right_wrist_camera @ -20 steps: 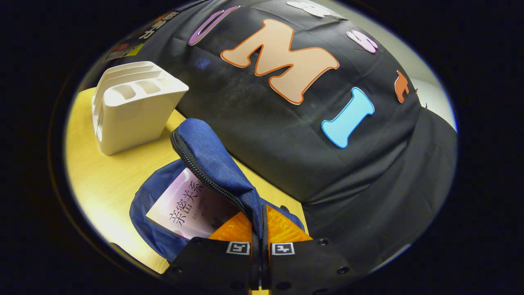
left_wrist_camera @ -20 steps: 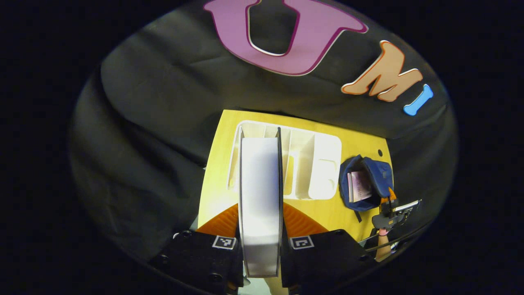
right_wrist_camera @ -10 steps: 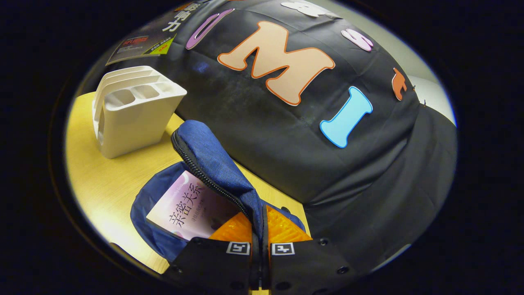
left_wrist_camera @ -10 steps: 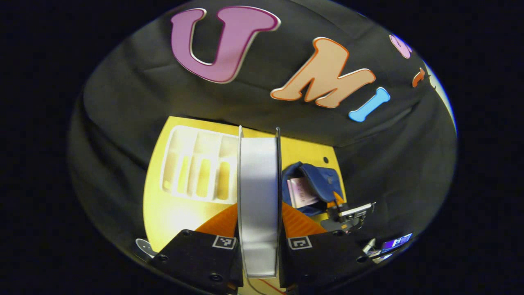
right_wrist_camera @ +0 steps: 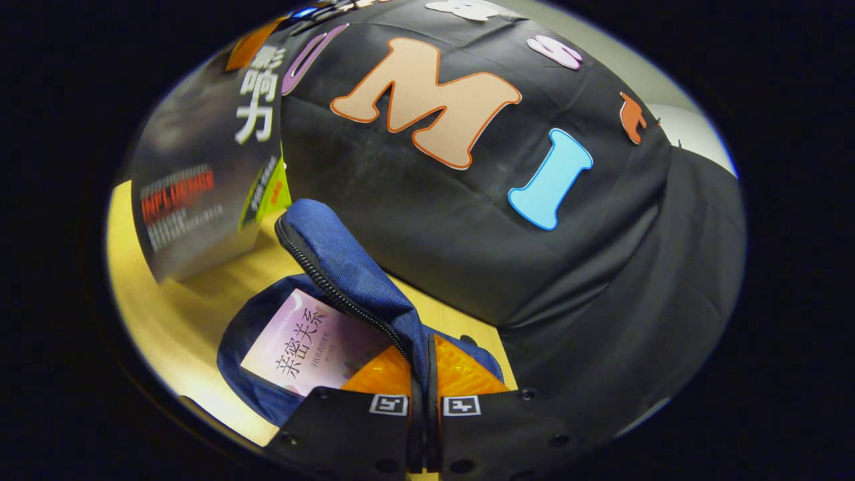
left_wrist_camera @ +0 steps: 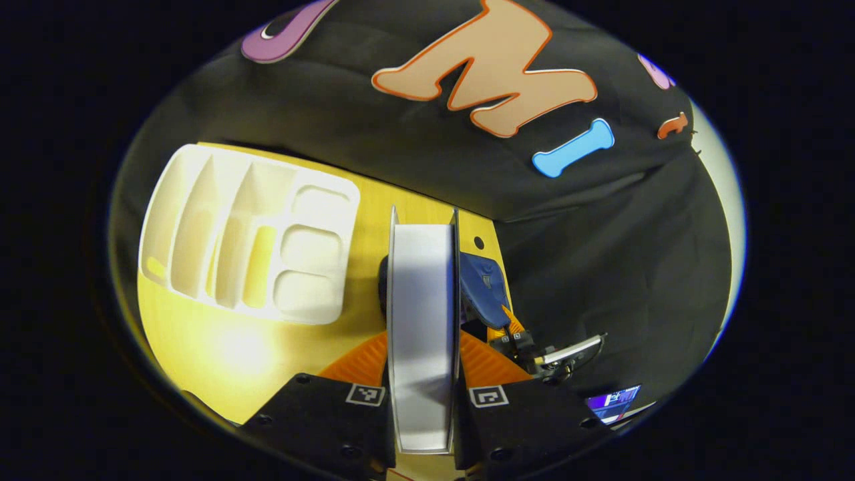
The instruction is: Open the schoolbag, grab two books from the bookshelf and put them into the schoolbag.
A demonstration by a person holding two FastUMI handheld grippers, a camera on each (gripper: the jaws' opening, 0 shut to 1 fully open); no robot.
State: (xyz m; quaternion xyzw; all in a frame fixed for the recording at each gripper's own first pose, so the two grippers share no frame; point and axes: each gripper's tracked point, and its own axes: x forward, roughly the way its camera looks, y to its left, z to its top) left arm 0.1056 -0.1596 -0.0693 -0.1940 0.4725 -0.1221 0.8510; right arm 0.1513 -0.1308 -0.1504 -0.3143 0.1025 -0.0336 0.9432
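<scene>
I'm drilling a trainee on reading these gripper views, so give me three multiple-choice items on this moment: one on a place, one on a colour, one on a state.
1. Where is the pink-covered book?
A. In the white bookshelf
B. Inside the open schoolbag
C. Flat on the table

2. What colour is the schoolbag?
A. Blue
B. Red
C. Green

3. What is the left gripper doing?
A. Hanging open
B. Shut on a zip pull
C. Shut on a book

Answers: 1 B, the right gripper view shows its cover within the bag's opening, under the flap pinched by the right gripper. 2 A, the fabric is blue in both views. 3 C, both orange fingers press on the dark-covered book in the left gripper view, beside the white bookshelf.
</scene>
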